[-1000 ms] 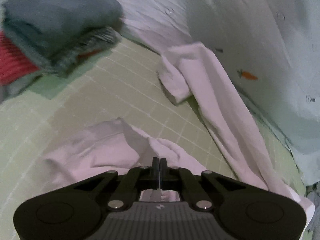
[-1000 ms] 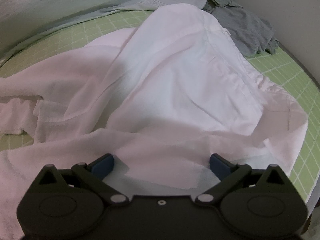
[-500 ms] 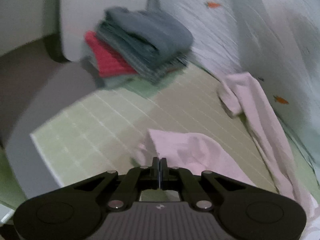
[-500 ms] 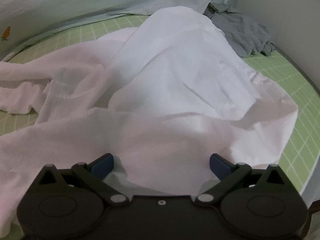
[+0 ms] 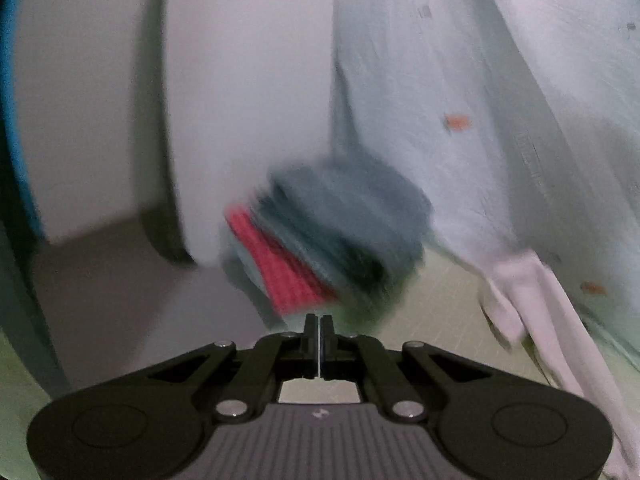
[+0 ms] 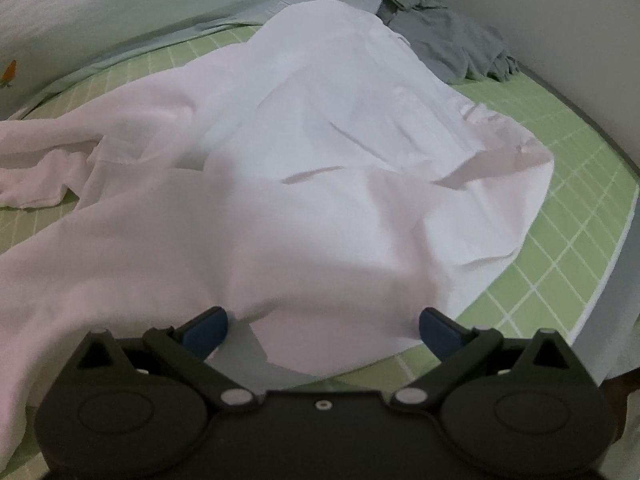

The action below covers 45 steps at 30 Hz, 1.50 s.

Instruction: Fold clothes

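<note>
the left gripper [image 5: 319, 322] has swung up off the shirt [image 6: 320, 168], jaws pressed together and empty; right gripper [image 6: 322, 322] jaws spread over it, so the shirt lies unfolded.

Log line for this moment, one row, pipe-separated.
step: fold white shirt | left gripper: shut, nothing seen in it, view blurred | right gripper: open, low over shirt | folded stack beyond left gripper
</note>
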{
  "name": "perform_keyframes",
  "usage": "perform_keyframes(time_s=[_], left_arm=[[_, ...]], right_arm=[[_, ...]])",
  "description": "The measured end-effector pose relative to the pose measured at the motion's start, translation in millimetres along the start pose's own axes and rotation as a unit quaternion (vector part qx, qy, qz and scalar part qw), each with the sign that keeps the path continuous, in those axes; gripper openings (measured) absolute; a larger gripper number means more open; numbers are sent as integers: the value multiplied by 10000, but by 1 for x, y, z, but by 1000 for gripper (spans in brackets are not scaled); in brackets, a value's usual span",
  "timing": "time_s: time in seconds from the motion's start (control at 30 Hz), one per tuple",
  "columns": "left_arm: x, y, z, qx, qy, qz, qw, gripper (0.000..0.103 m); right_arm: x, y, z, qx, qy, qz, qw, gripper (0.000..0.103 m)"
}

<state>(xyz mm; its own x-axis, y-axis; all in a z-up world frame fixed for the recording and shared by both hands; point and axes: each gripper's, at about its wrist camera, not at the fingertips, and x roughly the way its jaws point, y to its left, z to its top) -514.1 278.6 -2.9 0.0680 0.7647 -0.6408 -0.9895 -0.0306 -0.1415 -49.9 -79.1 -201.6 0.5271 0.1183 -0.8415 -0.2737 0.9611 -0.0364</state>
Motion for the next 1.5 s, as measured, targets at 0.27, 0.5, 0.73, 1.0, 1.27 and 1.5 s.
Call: perform_keyframes(time_s=[0.27,0.5,0.73,1.0,1.27,1.5], left_arm=[[51,-7,-66,-358,1389,-436,9887,55],[87,-7,-105,-1171,2108,-1206,9630,78],[70,-15,-76,-873,1467,-1036,9799,7],[4,-25,16,-158,-276,-779,9965,14],[57,-29,-33,-429,1303,10,9906,56],[39,-70,-69,9,1451,-321,9889,77]], right_arm=[[-3,-8,-9,246,160,6,9996,103],[-4,-1,-7,252,216,-163,9993,103],[-5,6,-3,198,240,-330,9990,103],[-9,-9,-4,513,448,-54,9977,103],[-12,-44,-1,1229,306,184,9918,103],[6,-111,13,2537,116,897,9630,103]])
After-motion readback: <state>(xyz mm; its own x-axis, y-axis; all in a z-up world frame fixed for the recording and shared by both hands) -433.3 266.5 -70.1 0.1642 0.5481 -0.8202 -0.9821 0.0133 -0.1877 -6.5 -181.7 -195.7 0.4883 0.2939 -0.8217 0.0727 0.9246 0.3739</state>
